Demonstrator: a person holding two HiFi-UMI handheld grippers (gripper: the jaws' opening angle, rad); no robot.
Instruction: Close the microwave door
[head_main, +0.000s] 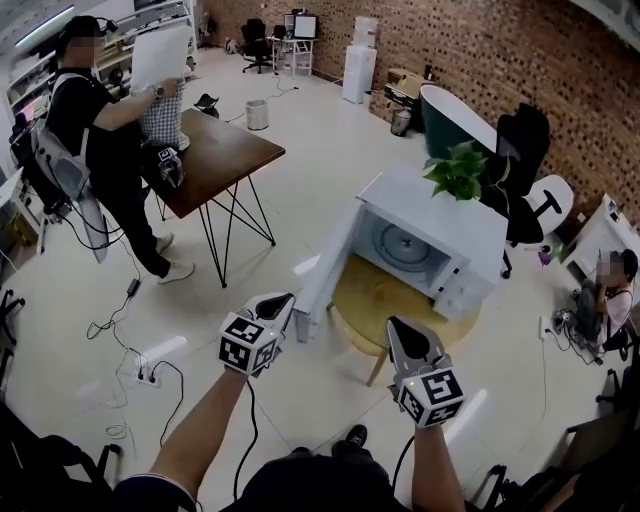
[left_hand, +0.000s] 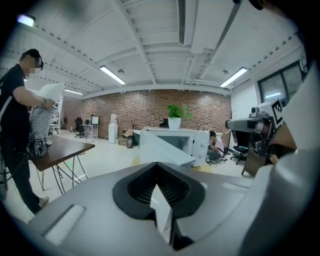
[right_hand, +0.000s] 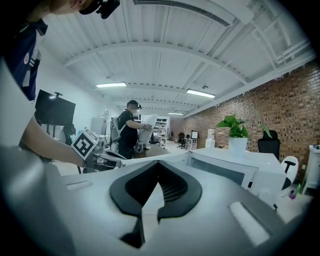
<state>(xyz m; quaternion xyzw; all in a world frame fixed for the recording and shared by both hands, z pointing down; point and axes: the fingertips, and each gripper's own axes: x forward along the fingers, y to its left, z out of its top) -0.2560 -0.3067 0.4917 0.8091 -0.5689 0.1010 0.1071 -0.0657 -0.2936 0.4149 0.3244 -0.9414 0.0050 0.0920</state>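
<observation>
Left gripper (head_main: 284, 299): jaws clenched, empty | right gripper (head_main: 396, 324): likewise | microwave door (head_main: 328, 268): open

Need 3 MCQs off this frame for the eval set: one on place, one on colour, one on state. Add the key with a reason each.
1. Where does the potted plant stand relative to the microwave?
A. inside it
B. on top of it
C. underneath it

2. What colour is the microwave's casing?
A. white
B. black
C. red

3. The microwave door is:
A. fully shut
B. taken off
C. swung open

Key:
1 B: in the head view the plant sits on the microwave's top, near its back edge.
2 A: top, front panel and door all show white.
3 C: the door stands out sideways from the front and the cavity lies exposed.
</observation>
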